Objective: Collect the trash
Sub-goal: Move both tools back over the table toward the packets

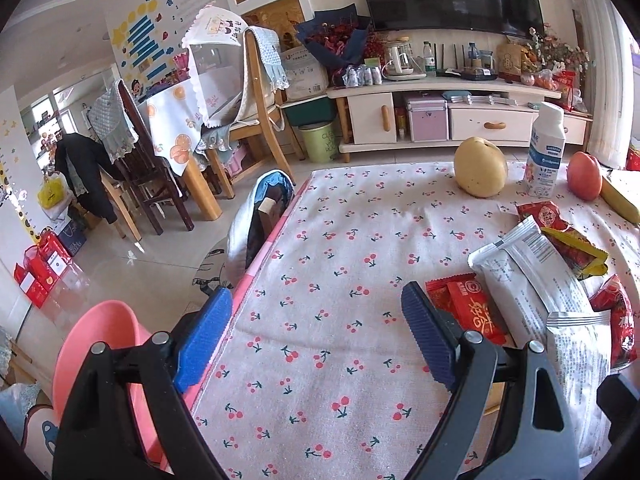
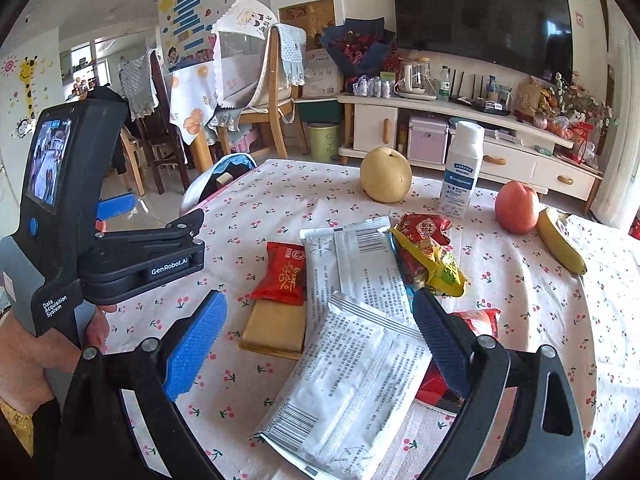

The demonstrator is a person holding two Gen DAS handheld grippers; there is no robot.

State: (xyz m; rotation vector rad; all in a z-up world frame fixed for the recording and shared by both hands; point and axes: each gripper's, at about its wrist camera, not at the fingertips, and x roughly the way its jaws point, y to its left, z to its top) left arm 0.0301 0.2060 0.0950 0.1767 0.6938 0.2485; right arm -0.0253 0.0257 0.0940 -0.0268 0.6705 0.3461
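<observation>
A pile of wrappers lies on the cherry-print tablecloth (image 2: 540, 300): two white foil packets (image 2: 352, 380) (image 2: 360, 256), a red snack packet (image 2: 282, 280) on a tan wafer (image 2: 274, 326), a red-yellow wrapper (image 2: 430, 256) and another red wrapper (image 2: 478, 320). My right gripper (image 2: 316, 344) is open and empty, its jaws on either side of the near white packet. My left gripper (image 1: 316, 336) is open and empty over bare cloth, left of the red packet (image 1: 468, 312) and white packets (image 1: 532, 272). A pink bin (image 1: 96, 344) stands below the table's left edge.
A pear (image 2: 386, 175), a white bottle (image 2: 460, 168), an apple (image 2: 516, 206) and a banana (image 2: 560, 246) stand at the table's far side. A stool with a blue bag (image 1: 264, 216) is at the table's left edge. Chairs and a TV cabinet (image 1: 460, 116) stand behind.
</observation>
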